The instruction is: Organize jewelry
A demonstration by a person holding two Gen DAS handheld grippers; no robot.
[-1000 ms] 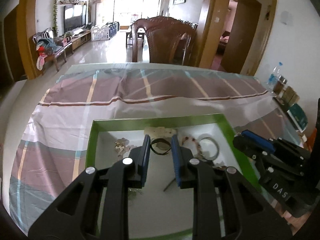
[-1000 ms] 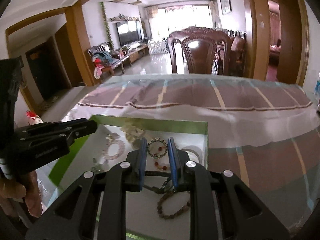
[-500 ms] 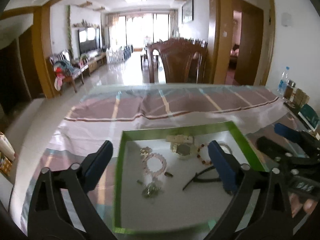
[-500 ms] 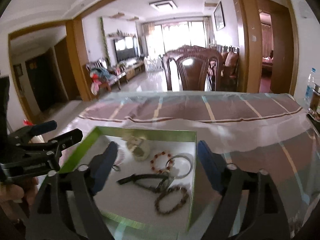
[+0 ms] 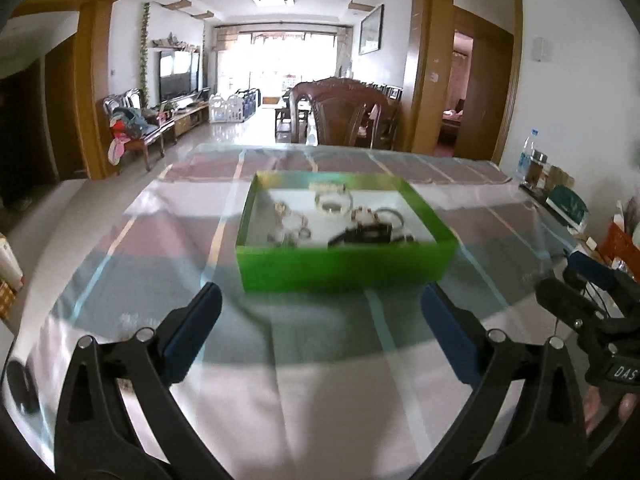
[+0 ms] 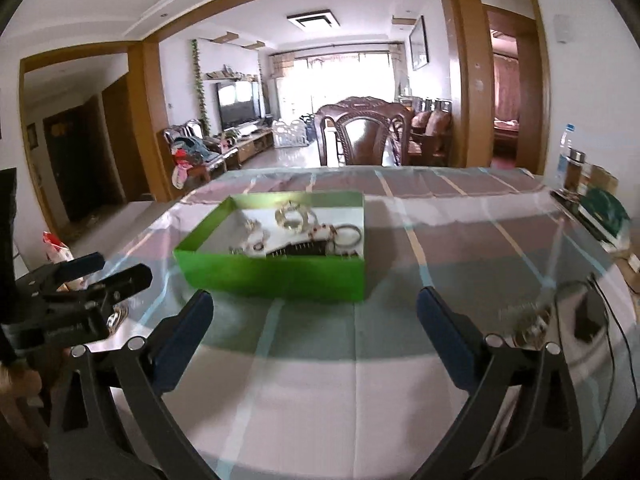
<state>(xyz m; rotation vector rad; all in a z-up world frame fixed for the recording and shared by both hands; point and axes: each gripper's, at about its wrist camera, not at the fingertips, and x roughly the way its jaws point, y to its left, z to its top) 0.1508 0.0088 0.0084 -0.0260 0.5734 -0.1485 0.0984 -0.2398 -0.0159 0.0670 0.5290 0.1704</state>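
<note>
The green box (image 5: 344,268) sits on the plaid tablecloth (image 5: 320,380), well ahead of both grippers, with the jewelry (image 5: 332,204) (bangles, bead bracelets and a dark comb-like piece, blurred) lying inside on its white floor. The left gripper (image 5: 320,320) hangs with its jaws spread wide and nothing between them. The right gripper (image 6: 314,324) is opening, its 2 fingers far apart and empty.
</note>
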